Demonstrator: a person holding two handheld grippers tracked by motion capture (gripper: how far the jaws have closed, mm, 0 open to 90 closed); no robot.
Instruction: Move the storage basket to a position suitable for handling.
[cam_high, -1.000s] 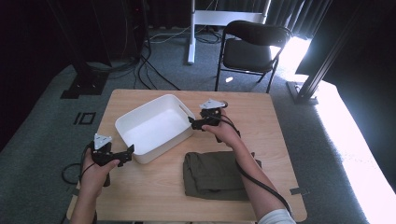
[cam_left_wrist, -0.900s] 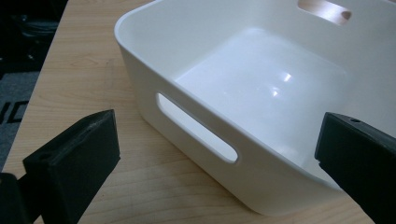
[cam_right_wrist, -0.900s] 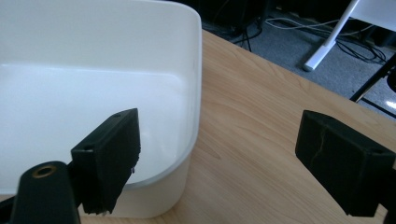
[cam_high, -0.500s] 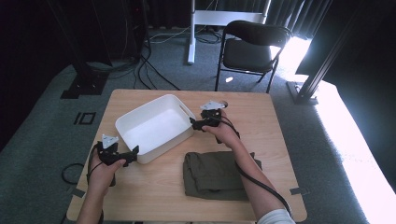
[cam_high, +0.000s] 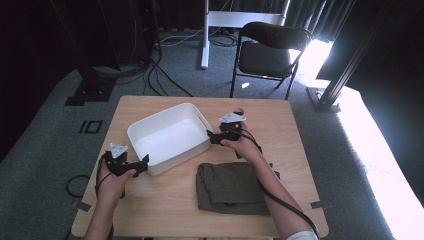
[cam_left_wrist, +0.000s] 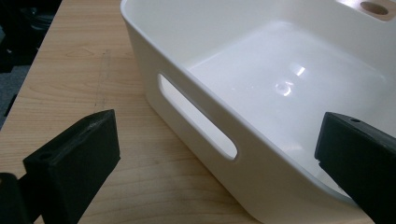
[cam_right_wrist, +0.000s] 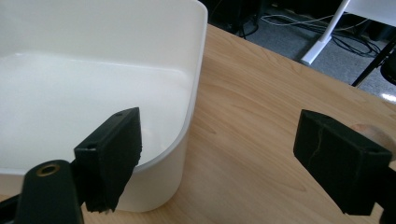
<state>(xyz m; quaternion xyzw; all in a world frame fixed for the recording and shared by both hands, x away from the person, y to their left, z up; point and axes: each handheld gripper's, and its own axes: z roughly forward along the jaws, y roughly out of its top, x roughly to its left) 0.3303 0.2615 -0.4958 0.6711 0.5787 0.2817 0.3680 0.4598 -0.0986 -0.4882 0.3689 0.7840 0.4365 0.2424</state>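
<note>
White tub (cam_high: 170, 137) sits between my two grippers; my left gripper (cam_high: 142, 164) just moved closer, both jaws wide open, holding nothing.

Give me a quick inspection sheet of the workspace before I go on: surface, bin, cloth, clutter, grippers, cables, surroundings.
Surface: light wooden table, flat.
Job's things: white bin empty, slot handles at its ends; olive folded cloth lies near the front edge, apart from the bin.
Clutter: nothing seen.
Grippers: left gripper open at the bin's near corner, one jaw each side of the wall; right gripper open at the bin's far end by its rim.
Cables: one trails from the right gripper along the forearm; another loops on the floor at left.
Surroundings: grey carpet, black folding chair, floor cables, dark curtains.
</note>
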